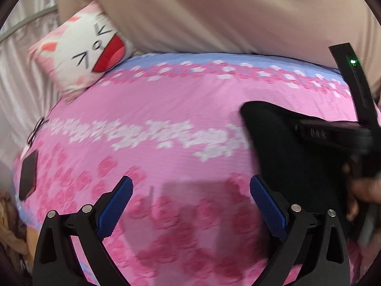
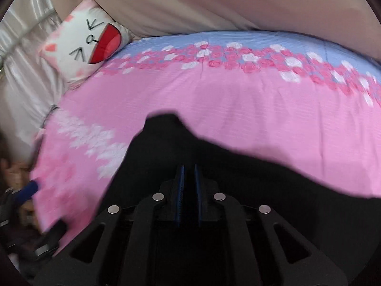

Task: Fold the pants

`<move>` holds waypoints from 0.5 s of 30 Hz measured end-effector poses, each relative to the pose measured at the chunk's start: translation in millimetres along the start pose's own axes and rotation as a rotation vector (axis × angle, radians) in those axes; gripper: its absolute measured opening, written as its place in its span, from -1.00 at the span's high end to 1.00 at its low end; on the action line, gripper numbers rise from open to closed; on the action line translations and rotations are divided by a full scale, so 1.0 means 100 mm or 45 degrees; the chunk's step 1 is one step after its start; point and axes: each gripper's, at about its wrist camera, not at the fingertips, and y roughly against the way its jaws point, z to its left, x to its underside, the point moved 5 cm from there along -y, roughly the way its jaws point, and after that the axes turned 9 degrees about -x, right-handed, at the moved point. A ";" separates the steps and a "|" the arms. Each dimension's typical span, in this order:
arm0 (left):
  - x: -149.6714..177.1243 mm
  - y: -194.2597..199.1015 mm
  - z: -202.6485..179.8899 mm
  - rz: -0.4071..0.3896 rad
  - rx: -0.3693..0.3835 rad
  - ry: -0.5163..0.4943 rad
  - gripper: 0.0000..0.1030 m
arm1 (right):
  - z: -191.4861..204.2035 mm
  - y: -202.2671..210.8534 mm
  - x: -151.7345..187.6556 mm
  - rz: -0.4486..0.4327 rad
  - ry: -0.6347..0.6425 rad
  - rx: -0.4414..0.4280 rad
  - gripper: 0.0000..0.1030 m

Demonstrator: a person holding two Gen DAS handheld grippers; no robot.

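The black pants (image 2: pixel 238 166) hang from my right gripper (image 2: pixel 189 178), whose blue pads are shut on the fabric, held above the pink bed. In the left wrist view the pants (image 1: pixel 273 143) show at the right, with the right gripper's black body (image 1: pixel 333 133) over them. My left gripper (image 1: pixel 190 190) is open and empty, its blue pads (image 1: pixel 116 205) wide apart above the bedspread, just left of the pants.
A pink and blue flowered bedspread (image 1: pixel 166 109) covers the bed. A cat-face pillow (image 1: pixel 90 50) lies at the far left corner. A beige curtain (image 1: pixel 214 12) hangs behind. A dark flat object (image 1: pixel 28 178) lies at the bed's left edge.
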 end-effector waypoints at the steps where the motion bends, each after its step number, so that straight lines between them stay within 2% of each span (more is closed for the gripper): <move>1: 0.01 0.00 0.07 0.008 0.000 0.014 -0.90 | 0.03 0.07 -0.03 -0.015 -0.016 -0.020 0.84; 3: 0.02 0.02 0.16 0.003 -0.002 0.028 -0.90 | 0.09 0.39 0.01 -0.099 -0.027 -0.077 0.81; 6: -0.01 0.08 0.21 -0.011 0.028 0.041 -0.90 | -0.07 1.02 0.32 -0.219 -0.065 -0.026 0.81; 8: -0.04 0.10 0.17 -0.009 0.069 0.042 -0.90 | -0.37 1.35 0.63 -0.262 -0.144 0.069 0.81; 10: -0.05 0.13 0.04 -0.012 0.124 0.024 -0.89 | -0.87 1.54 1.02 -0.208 -0.281 0.241 0.78; 11: -0.05 0.14 -0.06 -0.013 0.153 0.005 -0.90 | -1.06 1.59 1.18 -0.197 -0.330 0.246 0.91; 12: -0.04 0.15 -0.15 -0.011 0.170 -0.017 -0.90 | -1.14 1.69 1.26 -0.243 -0.397 0.153 0.92; 13: -0.03 0.14 -0.29 -0.004 0.183 -0.061 -0.89 | -1.17 1.81 1.31 -0.273 -0.459 0.112 0.91; 14: -0.02 0.15 -0.41 -0.003 0.183 -0.101 -0.89 | -1.16 1.97 1.33 -0.312 -0.472 0.136 0.76; 15: -0.01 0.17 -0.47 -0.013 0.175 -0.120 -0.89 | -1.14 2.10 1.33 -0.346 -0.458 0.193 0.72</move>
